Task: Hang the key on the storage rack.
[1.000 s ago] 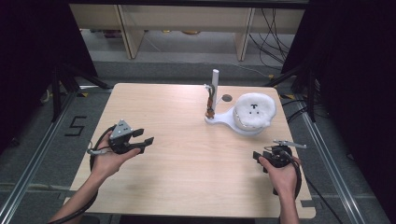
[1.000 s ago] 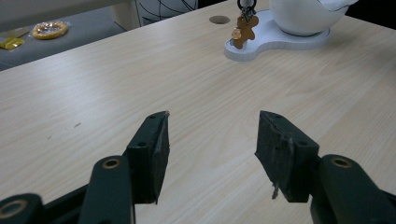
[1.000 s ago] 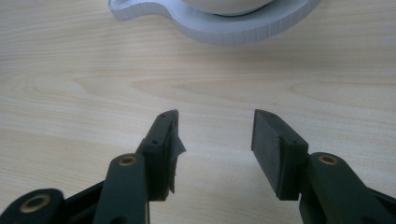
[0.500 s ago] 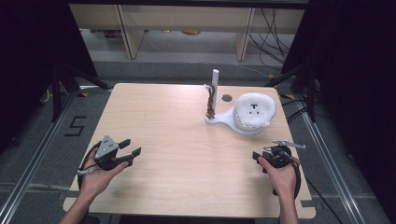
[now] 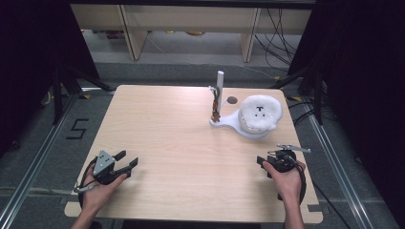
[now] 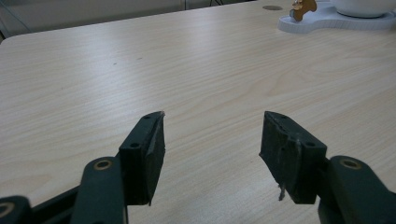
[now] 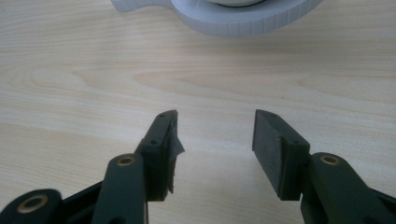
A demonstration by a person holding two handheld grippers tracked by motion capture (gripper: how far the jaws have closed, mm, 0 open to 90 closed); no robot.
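Left gripper (image 5: 128, 163): jaws apart, just been opening, nothing between | Right gripper (image 5: 261, 161): jaws apart, empty | White stand (image 5: 229, 121): far right of table (image 5: 162, 124), well apart from both | Floor marking (image 5: 77, 129): "5"

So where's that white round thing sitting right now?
In the high view the white round thing sits on a white base at the table's far right, beside an upright white post.

A pale wooden table (image 5: 181, 143) carries a white stand (image 5: 228, 123) with an upright post, set toward its far right corner.
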